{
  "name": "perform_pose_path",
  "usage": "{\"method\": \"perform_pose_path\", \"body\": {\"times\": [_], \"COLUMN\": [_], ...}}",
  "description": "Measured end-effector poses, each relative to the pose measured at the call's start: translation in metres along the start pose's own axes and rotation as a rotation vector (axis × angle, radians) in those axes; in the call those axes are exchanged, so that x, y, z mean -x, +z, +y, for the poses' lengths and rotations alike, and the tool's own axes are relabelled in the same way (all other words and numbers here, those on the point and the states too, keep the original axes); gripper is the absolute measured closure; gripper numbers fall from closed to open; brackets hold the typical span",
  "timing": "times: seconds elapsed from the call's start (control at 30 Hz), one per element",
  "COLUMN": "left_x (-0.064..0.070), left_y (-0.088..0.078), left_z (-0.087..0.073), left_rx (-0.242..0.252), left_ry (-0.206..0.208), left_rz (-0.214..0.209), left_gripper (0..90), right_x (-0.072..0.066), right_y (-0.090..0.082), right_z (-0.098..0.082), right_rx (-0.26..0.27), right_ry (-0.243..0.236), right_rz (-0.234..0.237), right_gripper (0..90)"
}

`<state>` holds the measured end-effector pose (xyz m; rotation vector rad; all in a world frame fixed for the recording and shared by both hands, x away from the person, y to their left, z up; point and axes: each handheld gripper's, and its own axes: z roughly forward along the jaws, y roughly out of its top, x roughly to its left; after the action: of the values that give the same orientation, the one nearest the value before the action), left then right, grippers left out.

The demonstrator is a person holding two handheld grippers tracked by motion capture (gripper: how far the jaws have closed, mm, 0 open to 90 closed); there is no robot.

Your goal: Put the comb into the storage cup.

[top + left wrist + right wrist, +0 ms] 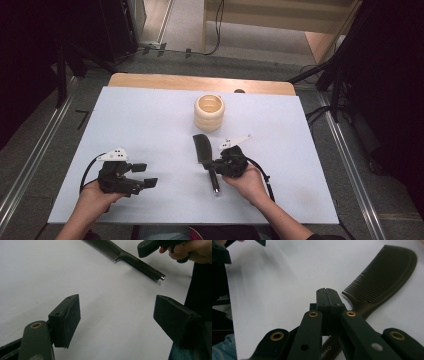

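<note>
The right gripper [216,163], jaws pressed together empty, hovers above the black comb's [202,148] handle. Left of the comb, the left gripper [144,175] gapes wide, holding nothing.

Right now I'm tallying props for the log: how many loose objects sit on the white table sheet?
2: a cream ribbed ring-shaped holder standing near the far middle, and a black plastic comb lying before it, beside the right gripper.

Overhead forward-down view; two close gripper views sharing the comb [132,258].

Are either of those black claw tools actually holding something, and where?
Neither. The left gripper is open; the right gripper is shut, above the comb handle.
</note>
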<state>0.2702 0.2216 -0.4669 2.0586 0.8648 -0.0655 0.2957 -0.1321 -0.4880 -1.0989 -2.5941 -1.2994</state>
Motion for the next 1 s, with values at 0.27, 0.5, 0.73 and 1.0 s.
{"method": "perform_pose_path", "body": {"times": [0.27,0.5,0.73,1.0], "left_x": [0.000,0.000,0.000,0.000], "left_y": [0.000,-0.001,-0.001,-0.001], "left_z": [0.000,0.000,0.000,0.000], "left_rx": [0.000,0.000,0.000,0.000], "left_ry": [0.003,0.003,0.005,0.005], "left_rz": [0.002,0.003,0.000,0.001], "left_gripper": [22.5,22.5,22.6,22.6], "right_x": [-0.002,0.000,0.005,0.009], "right_y": [0.013,0.019,0.017,0.014], "right_z": [-0.007,-0.012,-0.013,-0.013], "right_rx": [-0.047,-0.097,-0.118,-0.139], "right_ry": [-0.001,-0.003,-0.006,0.003], "right_rz": [0.001,-0.009,-0.033,-0.039], "right_gripper": [87.6,87.6,87.7,87.6]}}
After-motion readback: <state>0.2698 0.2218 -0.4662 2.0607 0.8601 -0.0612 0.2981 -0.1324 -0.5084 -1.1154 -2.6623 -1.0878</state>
